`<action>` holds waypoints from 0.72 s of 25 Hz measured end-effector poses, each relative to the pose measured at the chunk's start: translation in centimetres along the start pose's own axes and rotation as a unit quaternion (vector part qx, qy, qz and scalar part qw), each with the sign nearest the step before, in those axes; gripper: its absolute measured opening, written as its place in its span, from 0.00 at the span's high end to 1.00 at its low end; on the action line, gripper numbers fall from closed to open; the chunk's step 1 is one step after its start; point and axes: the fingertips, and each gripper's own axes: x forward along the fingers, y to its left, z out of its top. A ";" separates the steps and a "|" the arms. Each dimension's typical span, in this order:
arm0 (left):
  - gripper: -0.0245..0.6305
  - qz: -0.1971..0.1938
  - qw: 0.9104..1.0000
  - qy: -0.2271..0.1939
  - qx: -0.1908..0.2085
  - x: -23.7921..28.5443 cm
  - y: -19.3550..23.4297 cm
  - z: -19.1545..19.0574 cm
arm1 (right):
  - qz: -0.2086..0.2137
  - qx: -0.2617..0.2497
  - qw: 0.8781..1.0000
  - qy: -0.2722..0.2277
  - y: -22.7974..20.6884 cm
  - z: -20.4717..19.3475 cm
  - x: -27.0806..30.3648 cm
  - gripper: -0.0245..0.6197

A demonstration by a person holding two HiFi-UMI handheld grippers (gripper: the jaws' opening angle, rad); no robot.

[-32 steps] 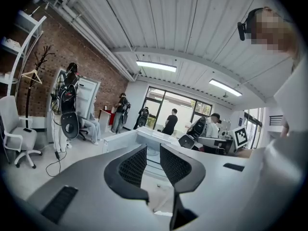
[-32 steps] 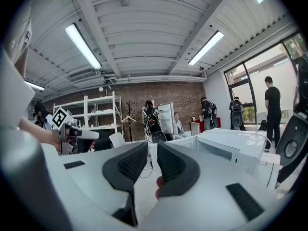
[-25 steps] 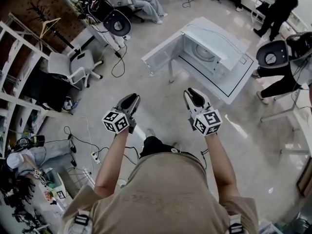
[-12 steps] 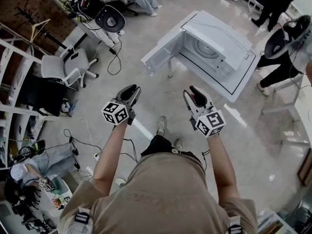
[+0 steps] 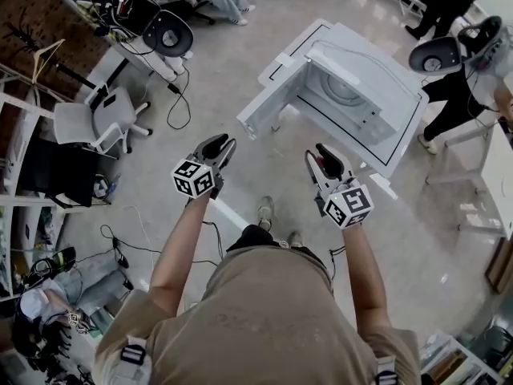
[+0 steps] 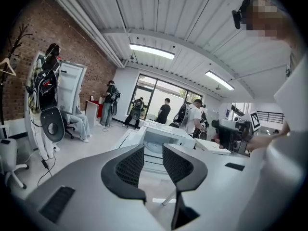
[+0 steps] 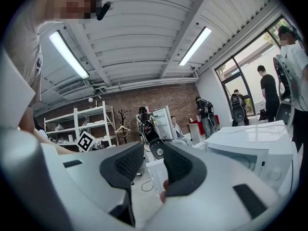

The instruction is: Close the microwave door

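Observation:
A white microwave (image 5: 377, 74) stands on a white table (image 5: 405, 147) ahead of me, at the upper right of the head view. Its door (image 5: 268, 107) hangs open to the left, and the cavity (image 5: 341, 87) shows. Both grippers are in the air short of the door, touching nothing. My left gripper (image 5: 220, 147) has just been opening its jaws and has nothing between them; the microwave (image 6: 156, 141) shows through that gap (image 6: 153, 150). My right gripper (image 5: 325, 155) is open and empty too (image 7: 153, 153), with the microwave (image 7: 255, 150) to its right and the door's edge (image 7: 157, 174) ahead.
A white office chair (image 5: 104, 119) and a black chair back (image 5: 167, 32) stand at the left, with cables (image 5: 180, 95) on the floor. Shelving (image 5: 32, 175) lines the left wall. People sit and stand (image 5: 449, 6) around the room's edges.
I have walked forward, so the microwave and its open door lie closer to both grippers. Both grippers have moved toward the door.

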 end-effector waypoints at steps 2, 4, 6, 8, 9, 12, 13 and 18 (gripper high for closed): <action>0.79 -0.013 1.000 0.006 0.005 1.0 1.7 0.1 | -0.011 -0.002 1.000 0.001 -0.5 0.0 1.4 0.79; 0.79 -0.031 0.999 0.009 0.005 2.0 3.1 0.3 | -0.024 -0.004 1.000 0.000 -1.0 0.0 2.7 0.79; 0.78 -0.051 0.999 0.014 0.007 3.0 4.3 0.5 | -0.036 -0.005 0.999 -0.002 -1.5 0.1 3.7 0.79; 0.77 -0.074 0.997 0.023 0.014 4.2 5.1 0.6 | -0.048 -0.005 0.999 -0.004 -2.1 0.0 4.5 0.79; 0.76 -0.087 0.996 0.030 0.020 4.8 5.4 0.5 | -0.054 -0.004 0.999 -0.005 -2.3 -0.1 4.8 0.79; 0.72 -0.123 0.989 0.062 0.051 6.4 6.2 -0.8 | -0.073 -0.002 0.997 -0.010 -2.9 -0.3 5.7 0.79; 0.70 -0.129 0.987 0.074 0.062 6.8 6.5 -1.6 | -0.078 -0.002 0.997 -0.011 -3.0 -0.5 5.9 0.79; 0.69 -0.137 0.980 0.120 0.084 8.4 8.5 -5.3 | -0.100 -0.003 0.995 -0.013 -3.5 -1.6 6.3 0.79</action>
